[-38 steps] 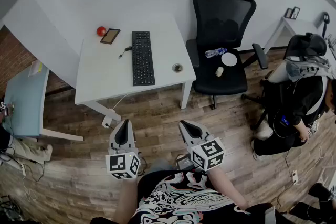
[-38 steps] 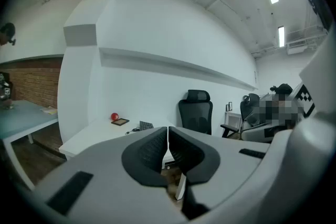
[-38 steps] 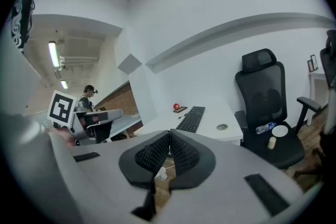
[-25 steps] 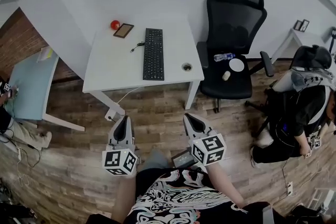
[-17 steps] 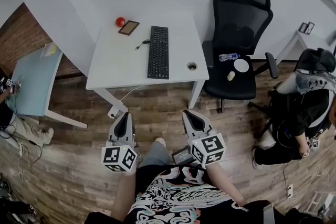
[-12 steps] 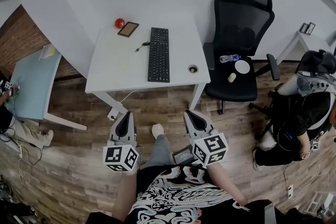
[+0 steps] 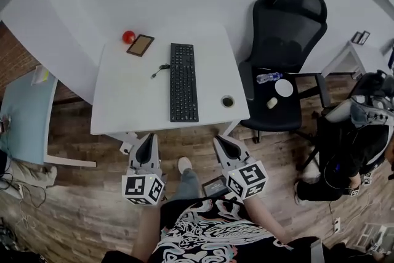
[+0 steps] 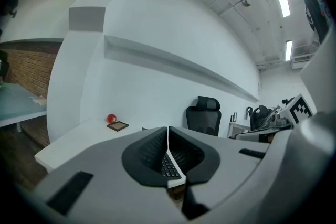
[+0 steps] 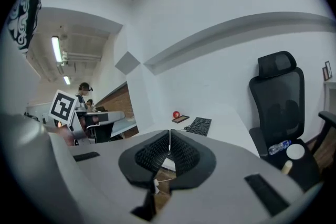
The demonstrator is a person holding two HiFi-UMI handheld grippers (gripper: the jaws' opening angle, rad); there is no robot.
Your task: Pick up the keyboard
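Fingers (image 8: 149, 153) of the left gripper (image 7: 146, 140) and the right gripper (image 7: 220, 141) are pressed together on nothing, both held side by side at the lower middle of the head view, aimed at the bench (image 7: 123, 108) but short of its near edge. The keyboard (image 7: 184, 90) lies untouched, lengthwise at the bench's middle just above them, its cable (image 7: 159, 68) curling off its upper left. Carrying the pair abreast probably suits a long thing that needs a grip on each side.
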